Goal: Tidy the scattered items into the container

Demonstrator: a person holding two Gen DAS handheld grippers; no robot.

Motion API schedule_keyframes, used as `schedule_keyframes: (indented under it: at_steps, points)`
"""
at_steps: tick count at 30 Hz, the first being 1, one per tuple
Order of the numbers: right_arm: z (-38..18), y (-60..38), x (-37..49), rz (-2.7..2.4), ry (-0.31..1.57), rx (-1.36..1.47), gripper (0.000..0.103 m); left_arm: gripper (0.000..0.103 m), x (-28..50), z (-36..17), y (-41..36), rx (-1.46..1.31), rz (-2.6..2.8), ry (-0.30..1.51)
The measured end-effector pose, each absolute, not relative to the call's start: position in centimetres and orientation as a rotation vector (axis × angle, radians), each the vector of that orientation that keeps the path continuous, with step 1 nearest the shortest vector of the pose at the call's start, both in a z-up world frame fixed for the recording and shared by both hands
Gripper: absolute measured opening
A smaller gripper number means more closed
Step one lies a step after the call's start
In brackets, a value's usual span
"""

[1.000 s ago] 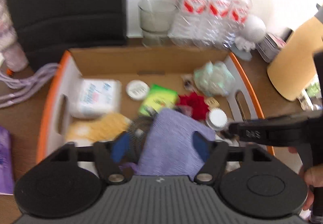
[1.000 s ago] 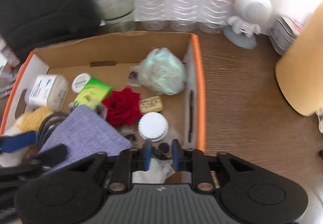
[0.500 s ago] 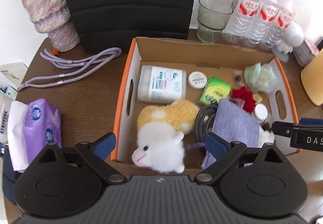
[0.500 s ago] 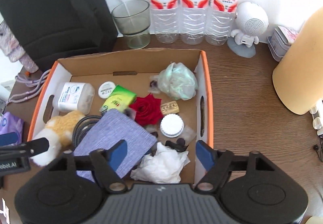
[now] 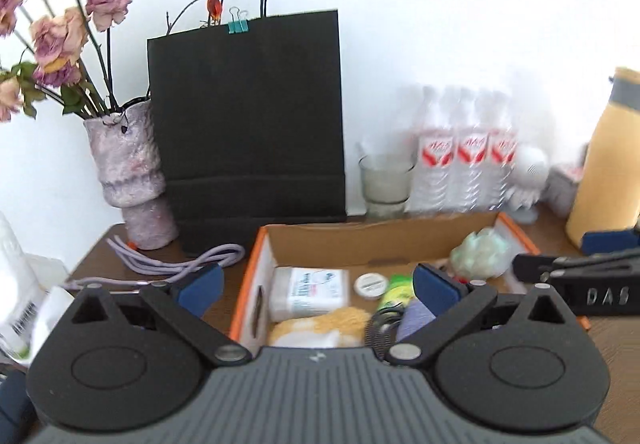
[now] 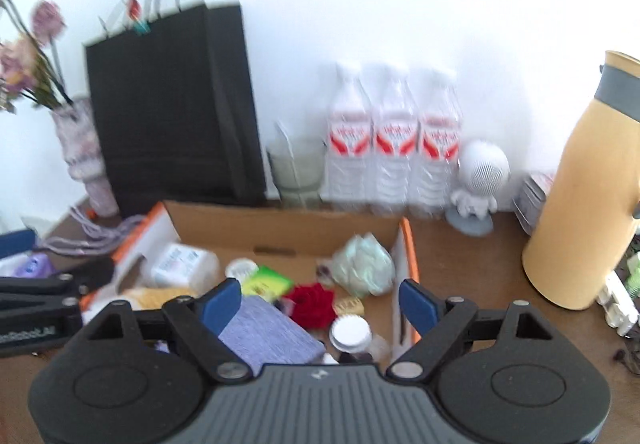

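Note:
The orange-edged cardboard box (image 5: pixel 320 240) (image 6: pixel 280 222) sits on the brown table. It holds a white wipes pack (image 5: pixel 310 286), a plush toy (image 5: pixel 320 328), a purple cloth (image 6: pixel 264 336), a red rose (image 6: pixel 314 302), a pale green bundle (image 6: pixel 362 262) and small round lids. My left gripper (image 5: pixel 318 286) is open and empty, raised near the box's front left. My right gripper (image 6: pixel 320 298) is open and empty, raised above the box's front right. The right gripper's body shows in the left wrist view (image 5: pixel 580 284).
A black paper bag (image 5: pixel 248 124), a vase of dried roses (image 5: pixel 128 180), a glass (image 5: pixel 384 184), three water bottles (image 6: pixel 392 148), a white speaker figure (image 6: pixel 480 180) and a yellow flask (image 6: pixel 584 204) stand at the back. A purple cord (image 5: pixel 180 264) and tissue pack (image 6: pixel 32 268) lie left.
Both grippers opened, let go of what they held into the box, then lifted and tilted up and back. The purple cloth and white tissue now lie in the box.

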State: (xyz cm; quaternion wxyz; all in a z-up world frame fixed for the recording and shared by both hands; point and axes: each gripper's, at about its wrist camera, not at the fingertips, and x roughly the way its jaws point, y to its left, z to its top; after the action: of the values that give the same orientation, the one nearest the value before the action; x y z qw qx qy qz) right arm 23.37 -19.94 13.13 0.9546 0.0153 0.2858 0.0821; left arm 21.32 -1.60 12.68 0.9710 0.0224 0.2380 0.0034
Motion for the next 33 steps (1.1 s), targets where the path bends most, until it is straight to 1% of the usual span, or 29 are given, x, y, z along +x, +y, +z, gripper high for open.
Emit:
schedule_keyframes:
  at_steps: [3,7,11,15,20,25,29,31,33]
  points:
    - [12.9,-19.5,22.3,0.165,0.526,0.023,0.086,0.103,20.7,12.5,-1.9,0.015,0.005,0.444]
    - [13.2,-19.2,21.6,0.15,0.494,-0.003,0.086,0.103,20.0,13.2,-2.0,0.017,0.016,0.442]
    - [13.7,-19.0,19.6,0.13,0.465,0.005,0.086,0.103,17.4,13.7,-2.2,0.047,0.06,0.42]
    - [12.9,-19.5,13.6,0.135,0.421,0.04,0.09,0.103,11.3,12.4,-2.1,0.063,0.015,0.386]
    - [10.5,-19.6,4.4,0.124,0.373,-0.044,0.09,0.103,2.4,9.6,-1.9,0.051,0.018,0.372]
    - [8.3,-19.7,-4.0,0.158,0.359,-0.076,0.092,0.103,-6.3,6.6,-0.8,-0.036,0.042,0.338]
    - [6.2,-20.1,-8.8,0.179,0.395,-0.093,0.096,0.103,-9.7,4.5,-0.3,0.001,0.048,0.413]
    - [5.5,-20.1,-9.8,0.159,0.415,-0.126,0.096,0.103,-10.6,4.1,-0.2,0.025,0.046,0.423]
    - [4.9,-20.1,-9.6,0.166,0.435,-0.118,0.1,0.103,-10.2,4.0,-0.2,0.035,0.039,0.43]
